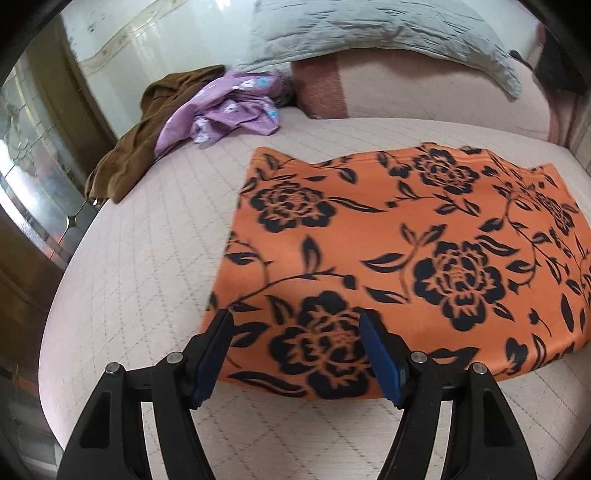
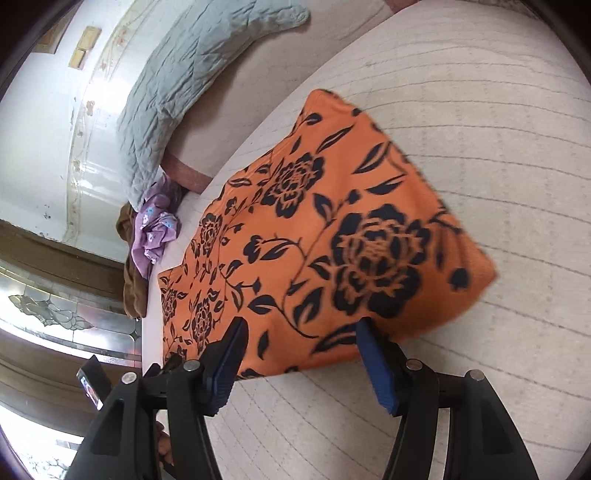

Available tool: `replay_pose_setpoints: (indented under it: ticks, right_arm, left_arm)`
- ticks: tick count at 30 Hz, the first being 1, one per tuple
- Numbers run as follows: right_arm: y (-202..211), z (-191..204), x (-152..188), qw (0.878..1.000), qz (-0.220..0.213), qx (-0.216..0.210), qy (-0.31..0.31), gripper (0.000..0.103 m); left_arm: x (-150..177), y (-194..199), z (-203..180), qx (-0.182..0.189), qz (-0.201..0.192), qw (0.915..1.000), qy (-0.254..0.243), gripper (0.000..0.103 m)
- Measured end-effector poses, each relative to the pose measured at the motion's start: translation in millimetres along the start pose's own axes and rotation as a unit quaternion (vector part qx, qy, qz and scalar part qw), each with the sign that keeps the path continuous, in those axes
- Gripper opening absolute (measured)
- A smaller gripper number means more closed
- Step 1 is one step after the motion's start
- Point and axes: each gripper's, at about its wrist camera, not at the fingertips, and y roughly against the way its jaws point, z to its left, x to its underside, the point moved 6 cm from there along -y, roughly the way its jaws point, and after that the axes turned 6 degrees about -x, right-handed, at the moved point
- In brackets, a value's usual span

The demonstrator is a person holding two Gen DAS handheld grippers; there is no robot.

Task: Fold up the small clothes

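Hovering over the near edge of the orange cloth [image 1: 388,240], the left gripper [image 1: 295,325] has its two blue-padded fingers [image 1: 380,354] spread wide, with the cloth's near left corner lying between and beneath them; nothing looks pinched, and I cannot tell whether the tips touch the fabric. The right gripper [image 2: 299,332] stands much the same at the cloth's other near corner, jaws well apart, the near hem running under the gap between its fingers [image 2: 376,365], no fabric caught in the pads.

That orange cloth, printed with black roses and leaves, lies flat and folded into a rough rectangle on the pale quilted bedcover [image 1: 147,258], its far edge slightly wavy.

Farther back, well apart from the cloth and near the bed's left edge, a crumpled purple flowered garment [image 1: 229,110] sits heaped against a brown garment [image 1: 129,155] that trails toward the side. Beyond them, a grey-blue pillow [image 1: 369,33] leans on a pink bolster [image 1: 406,88] against the white headboard [image 1: 147,40].
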Motion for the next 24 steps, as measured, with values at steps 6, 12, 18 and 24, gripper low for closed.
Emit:
replay_pose_setpoints:
  ticks: [6,12,18,24]
  right_arm:
    - [1.2,-11.2,6.7,1.000,0.010,0.003,-0.014,0.065]
    - [-6.1,-21.2,6.8,0.999,0.016,0.007,-0.035,0.065]
    - [-13.9,-36.7,0.4,0.997,0.006,0.005,-0.081,0.065]
    - [-17.0,-45.9,-10.5,0.992,-0.025,-0.011,-0.120,0.065]
  left_arm:
    - [-0.3,-0.2,14.4,-0.007,-0.002,0.9998,0.016,0.071]
    - [-0.9,-0.6,20.1,-0.006,-0.001,0.9997,0.022,0.071]
    - [-1.8,-4.0,23.4,-0.007,0.000,0.9997,0.024,0.071]
    - [-2.3,-9.0,30.6,-0.006,0.006,0.9995,0.031,0.071]
